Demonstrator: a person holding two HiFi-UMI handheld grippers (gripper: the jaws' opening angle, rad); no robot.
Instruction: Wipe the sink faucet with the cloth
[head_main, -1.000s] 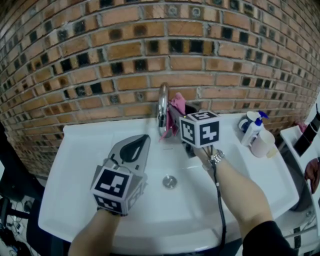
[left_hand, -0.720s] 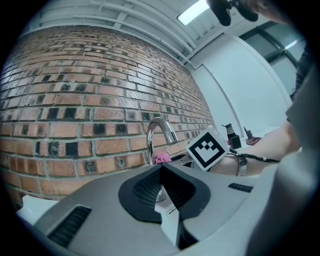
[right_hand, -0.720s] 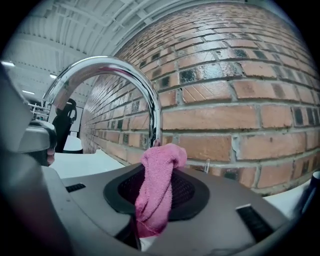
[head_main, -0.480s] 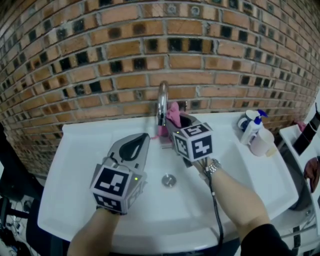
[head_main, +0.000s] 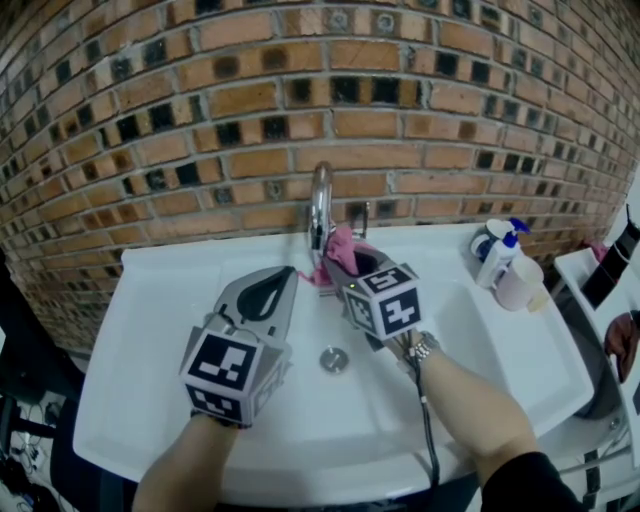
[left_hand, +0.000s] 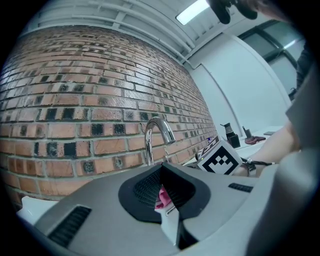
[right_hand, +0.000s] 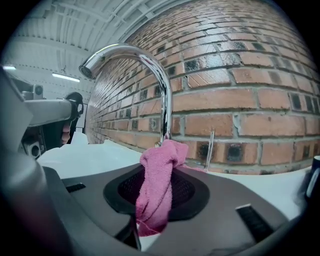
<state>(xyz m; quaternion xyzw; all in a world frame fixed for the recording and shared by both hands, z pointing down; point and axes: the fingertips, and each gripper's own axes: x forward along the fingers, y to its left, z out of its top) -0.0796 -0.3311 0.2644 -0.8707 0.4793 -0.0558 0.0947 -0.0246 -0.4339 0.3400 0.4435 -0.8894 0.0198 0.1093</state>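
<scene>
My right tongs (head_main: 345, 262) gripping pink cloth (right_hand: 156, 187), bunched upright between jaws. Cloth top sits at foot of chrome faucet (right_hand: 165, 85) stem, seems touching. Faucet at back of white sink (head_main: 140, 330). My left tongs (head_main: 278, 288) closed, empty, over basin, left of faucet, apart from cloth.

place: washroom | cues: white sink (head_main: 150, 330), chrome faucet (head_main: 320, 205), brick wall (head_main: 200, 120)
</scene>
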